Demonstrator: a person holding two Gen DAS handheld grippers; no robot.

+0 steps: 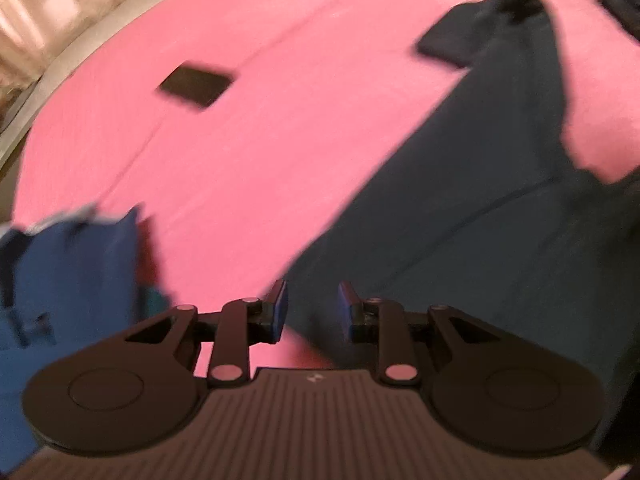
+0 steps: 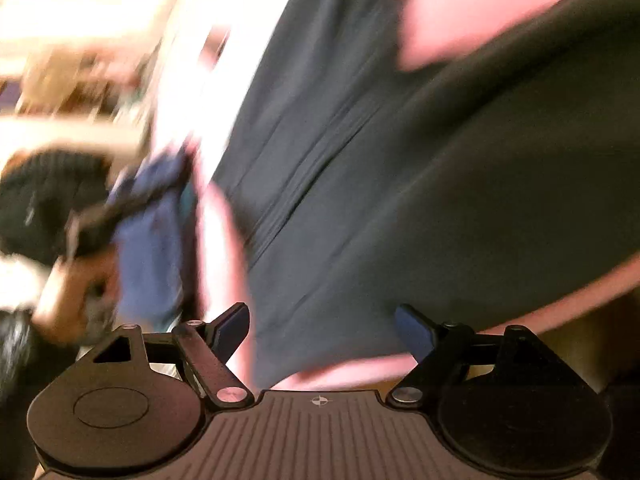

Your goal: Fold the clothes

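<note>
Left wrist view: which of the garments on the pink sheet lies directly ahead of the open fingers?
The dark garment, spread flat from the left gripper toward the far right. The blue garment sits bunched off at the left edge, away from the fingers.

You see soft, matt dark cloth trousers (image 1: 480,208) on a pink cloth sheet (image 1: 248,140), and matt black plastic grippers (image 1: 312,308).

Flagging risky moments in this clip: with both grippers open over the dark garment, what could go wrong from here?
1. The left gripper is open right at the edge of the dark garment; closing there may pinch the pink bedsheet too.
2. The blue garment lies close to the left; a sweeping fold could drag it.
3. The flat black object lies on the sheet; a tugged sheet could shift it.
4. Both views are motion-blurred, so the right gripper may grasp off target.
</note>
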